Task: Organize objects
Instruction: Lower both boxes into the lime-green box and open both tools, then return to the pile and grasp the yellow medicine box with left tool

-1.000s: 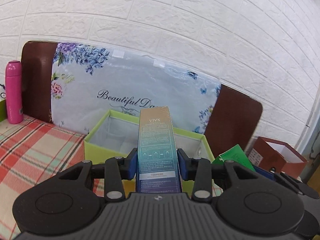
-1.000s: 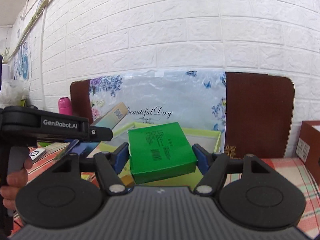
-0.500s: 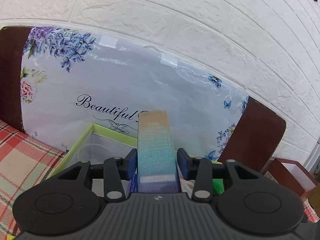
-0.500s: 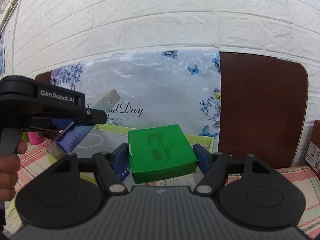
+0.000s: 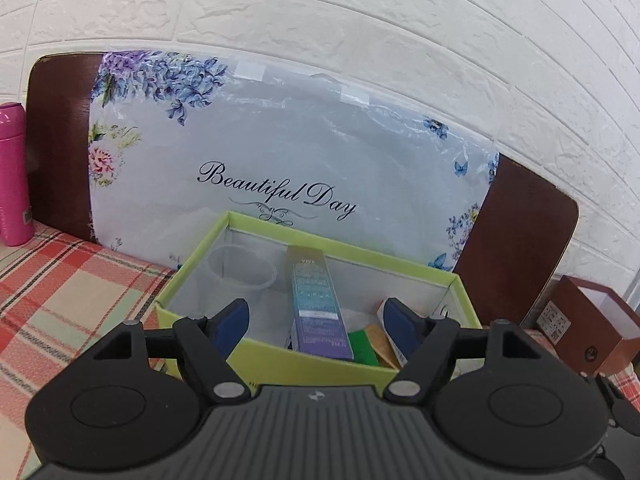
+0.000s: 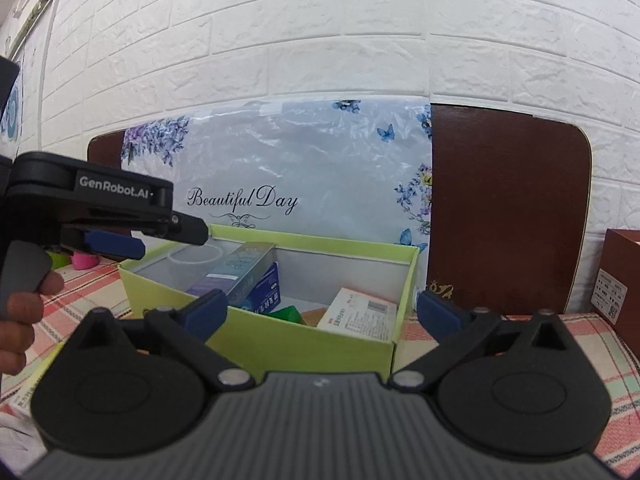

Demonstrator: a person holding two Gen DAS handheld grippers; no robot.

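A lime-green storage box [image 5: 192, 276] [image 6: 352, 350] stands open on the plaid tablecloth. Inside lie the tall teal-purple carton [image 5: 318, 304] [image 6: 236, 272], the green box [image 5: 362, 346] [image 6: 286, 314], a clear plastic cup [image 5: 240, 272], a blue box [image 6: 264, 298] and a white-orange box [image 6: 356, 314]. My left gripper [image 5: 316, 320] is open and empty just above the box's near wall; it also shows in the right wrist view [image 6: 116, 246]. My right gripper [image 6: 320, 312] is open and empty over the box.
A floral "Beautiful Day" board [image 5: 280, 160] leans on the white brick wall behind the box, over a brown board [image 6: 504, 216]. A pink bottle [image 5: 12, 176] stands far left. A brown gift box [image 5: 592, 328] stands at the right.
Both grippers opened and let go: the tall carton and the green box now lie in the lime-green box. Both grippers have drawn back a little.
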